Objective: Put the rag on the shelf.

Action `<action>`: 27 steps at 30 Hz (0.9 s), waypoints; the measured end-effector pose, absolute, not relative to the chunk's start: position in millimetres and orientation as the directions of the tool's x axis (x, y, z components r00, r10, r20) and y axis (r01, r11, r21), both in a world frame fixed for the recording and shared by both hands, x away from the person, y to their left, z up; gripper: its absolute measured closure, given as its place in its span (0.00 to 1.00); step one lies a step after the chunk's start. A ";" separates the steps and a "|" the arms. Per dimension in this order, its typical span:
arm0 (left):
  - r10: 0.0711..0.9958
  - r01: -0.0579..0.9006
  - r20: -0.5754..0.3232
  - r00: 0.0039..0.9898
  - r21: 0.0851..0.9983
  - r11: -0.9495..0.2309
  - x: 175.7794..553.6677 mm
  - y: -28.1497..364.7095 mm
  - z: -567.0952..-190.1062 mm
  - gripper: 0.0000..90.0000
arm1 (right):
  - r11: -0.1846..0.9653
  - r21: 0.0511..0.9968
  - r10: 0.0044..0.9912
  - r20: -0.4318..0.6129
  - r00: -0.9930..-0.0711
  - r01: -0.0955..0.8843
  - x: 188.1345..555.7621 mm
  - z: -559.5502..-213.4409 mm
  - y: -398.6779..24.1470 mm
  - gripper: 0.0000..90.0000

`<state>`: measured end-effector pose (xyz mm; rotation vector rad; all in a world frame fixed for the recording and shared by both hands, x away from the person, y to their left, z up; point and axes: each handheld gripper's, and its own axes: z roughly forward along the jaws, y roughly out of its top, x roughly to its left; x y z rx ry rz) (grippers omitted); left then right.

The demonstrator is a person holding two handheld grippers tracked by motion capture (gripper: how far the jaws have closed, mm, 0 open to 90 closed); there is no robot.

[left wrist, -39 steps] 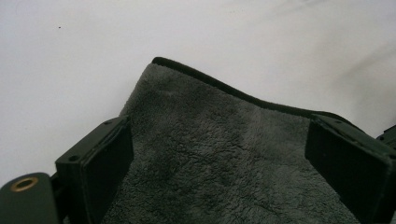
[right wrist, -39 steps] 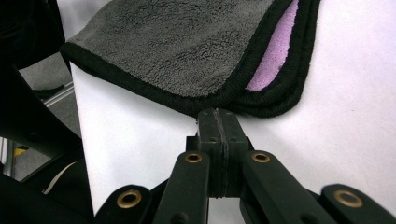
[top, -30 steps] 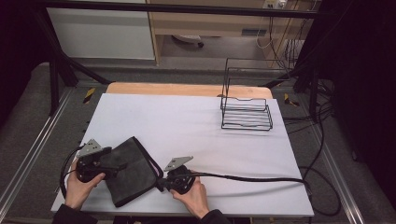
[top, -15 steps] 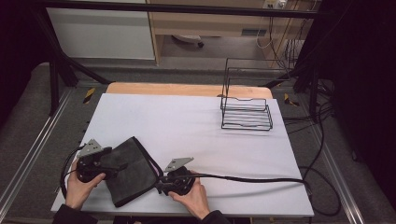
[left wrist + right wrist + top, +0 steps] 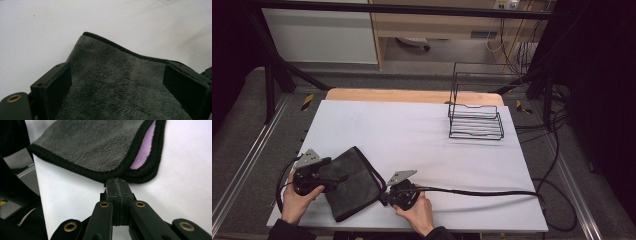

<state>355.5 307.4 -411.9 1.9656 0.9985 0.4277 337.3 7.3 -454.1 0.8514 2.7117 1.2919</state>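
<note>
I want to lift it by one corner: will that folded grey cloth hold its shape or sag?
The grey cloth would probably sag: its plush pile looks soft, and its edge already curves. The folded layers, pink showing between them, may slide apart.

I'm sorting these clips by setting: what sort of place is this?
Probably a lab recording bench, not a home: a white-covered table framed by metal rails, cables trailing across the floor, and one wire rack.

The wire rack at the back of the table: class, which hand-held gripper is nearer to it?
Right. The right hand-held gripper sits at the grey cloth's near corner, closer to the wire rack; the left hand-held gripper lies farther left, over the cloth.
</note>
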 end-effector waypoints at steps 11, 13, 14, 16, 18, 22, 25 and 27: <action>0.779 0.484 -0.075 0.622 0.820 -0.307 355.3 306.6 -412.0 0.09 | 0.509 0.730 0.505 0.176 -0.845 0.456 343.8 -441.2 -3.1 1.00; 0.779 0.485 -0.076 0.622 0.818 -0.308 355.3 306.4 -412.2 0.09 | 0.501 0.725 0.523 0.182 -0.833 0.473 345.4 -440.8 -9.7 1.00; 0.780 0.486 -0.078 0.621 0.819 -0.305 355.3 306.1 -412.5 0.09 | 0.501 0.725 0.523 0.182 -0.833 0.473 345.4 -440.8 -9.7 1.00; 0.781 0.488 -0.079 0.619 0.818 -0.304 355.6 305.9 -413.1 0.09 | 0.497 0.719 0.544 0.179 -0.820 0.487 347.3 -439.8 -20.3 1.00; 0.781 0.489 -0.079 0.619 0.817 -0.305 355.7 305.6 -413.2 0.09 | 0.494 0.718 0.558 0.171 -0.812 0.490 348.5 -439.5 -27.9 1.00; 0.778 0.490 -0.077 0.623 0.814 -0.312 355.8 304.4 -413.6 0.10 | 0.488 0.711 0.587 0.162 -0.793 0.506 351.3 -439.3 -44.3 1.00; 0.778 0.493 -0.080 0.623 0.812 -0.312 355.8 302.7 -414.8 0.10 | 0.487 0.709 0.603 0.150 -0.783 0.511 353.4 -439.6 -57.3 1.00; 0.777 0.494 -0.080 0.625 0.810 -0.314 355.8 302.3 -415.0 0.10 | 0.479 0.703 0.620 0.152 -0.770 0.525 353.8 -439.3 -66.9 1.00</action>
